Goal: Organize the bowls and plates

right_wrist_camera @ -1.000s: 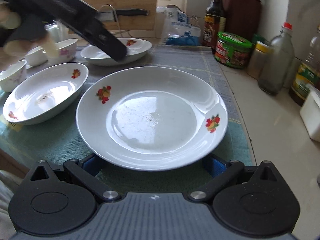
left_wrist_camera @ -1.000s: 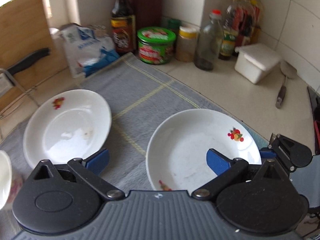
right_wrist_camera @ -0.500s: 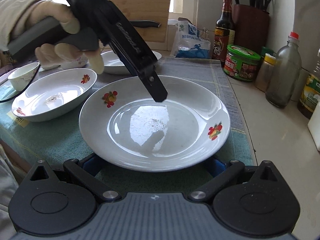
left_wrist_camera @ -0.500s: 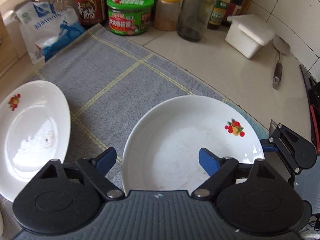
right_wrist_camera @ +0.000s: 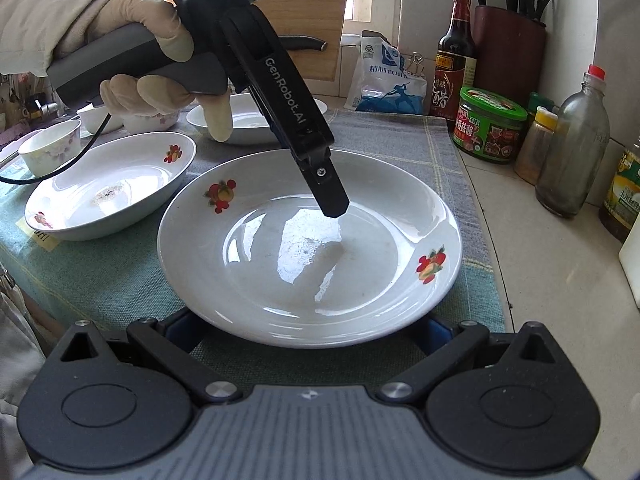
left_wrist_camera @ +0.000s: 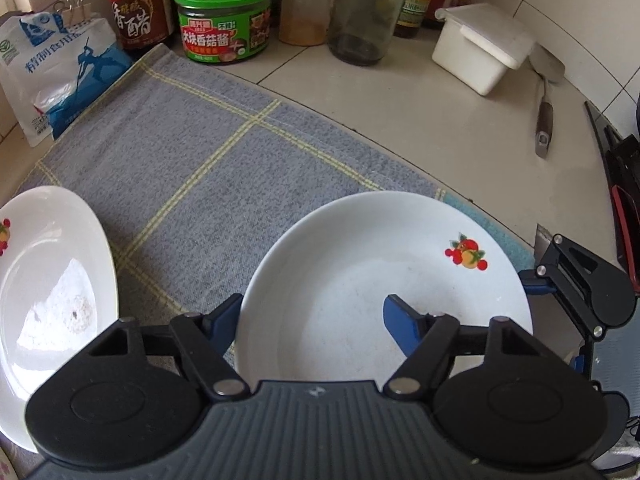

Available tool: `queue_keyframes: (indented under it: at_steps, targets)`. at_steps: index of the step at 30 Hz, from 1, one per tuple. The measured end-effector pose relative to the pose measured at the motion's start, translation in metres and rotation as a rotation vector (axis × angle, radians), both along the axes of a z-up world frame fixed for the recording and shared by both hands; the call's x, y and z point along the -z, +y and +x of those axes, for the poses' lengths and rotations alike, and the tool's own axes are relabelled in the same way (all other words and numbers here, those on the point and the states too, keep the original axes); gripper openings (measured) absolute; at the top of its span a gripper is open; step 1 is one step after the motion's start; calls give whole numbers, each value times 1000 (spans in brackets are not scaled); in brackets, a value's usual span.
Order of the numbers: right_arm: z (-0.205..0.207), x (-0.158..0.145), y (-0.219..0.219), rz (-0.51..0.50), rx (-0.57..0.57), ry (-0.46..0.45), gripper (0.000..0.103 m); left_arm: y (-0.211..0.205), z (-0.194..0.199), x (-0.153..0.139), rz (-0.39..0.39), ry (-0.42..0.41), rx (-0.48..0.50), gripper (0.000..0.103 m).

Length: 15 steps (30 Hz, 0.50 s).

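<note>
A white plate (left_wrist_camera: 380, 260) (right_wrist_camera: 304, 256) with fruit prints lies on the grey checked towel (left_wrist_camera: 200, 160). My left gripper (left_wrist_camera: 312, 320) points steeply down over its far-left rim with its jaws closing. One pad sits outside the rim and the other finger (right_wrist_camera: 332, 196) hangs inside the plate, not pinching. My right gripper (right_wrist_camera: 308, 330) (left_wrist_camera: 556, 322) stands wide at the plate's near edge, its blue pads tucked under the rim. A deeper white dish (left_wrist_camera: 52, 280) (right_wrist_camera: 108, 192) rests to the left. Another plate (right_wrist_camera: 248, 120) and small bowls (right_wrist_camera: 48, 152) sit further back.
Along the wall stand a green-lidded jar (left_wrist_camera: 224, 16), a dark vinegar bottle (right_wrist_camera: 456, 52), a glass bottle (right_wrist_camera: 572, 148) and a salt bag (left_wrist_camera: 52, 72). On the counter to the right are a white lidded box (left_wrist_camera: 480, 44) and a spatula (left_wrist_camera: 544, 112). A gloved hand (right_wrist_camera: 152, 40) holds the left gripper.
My left gripper swung from between the two dishes over to the fruit-print plate and dipped down. Its jaws narrowed around the plate's rim. The right gripper stayed in place.
</note>
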State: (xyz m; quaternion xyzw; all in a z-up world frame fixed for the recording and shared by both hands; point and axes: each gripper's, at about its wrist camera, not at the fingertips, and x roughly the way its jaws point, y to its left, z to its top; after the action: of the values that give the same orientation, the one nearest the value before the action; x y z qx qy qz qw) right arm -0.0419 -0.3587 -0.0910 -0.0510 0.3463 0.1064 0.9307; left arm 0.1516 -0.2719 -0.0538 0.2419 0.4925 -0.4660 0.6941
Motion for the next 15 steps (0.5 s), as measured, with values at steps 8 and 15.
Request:
queue_keyframes:
  at_steps: [8, 15]
  targets:
    - [4, -1, 3, -13, 4, 35, 103, -1, 0, -2, -1, 4, 12, 74]
    - [10, -4, 3, -23, 1, 50, 103, 0, 6, -10, -27, 7, 7, 74]
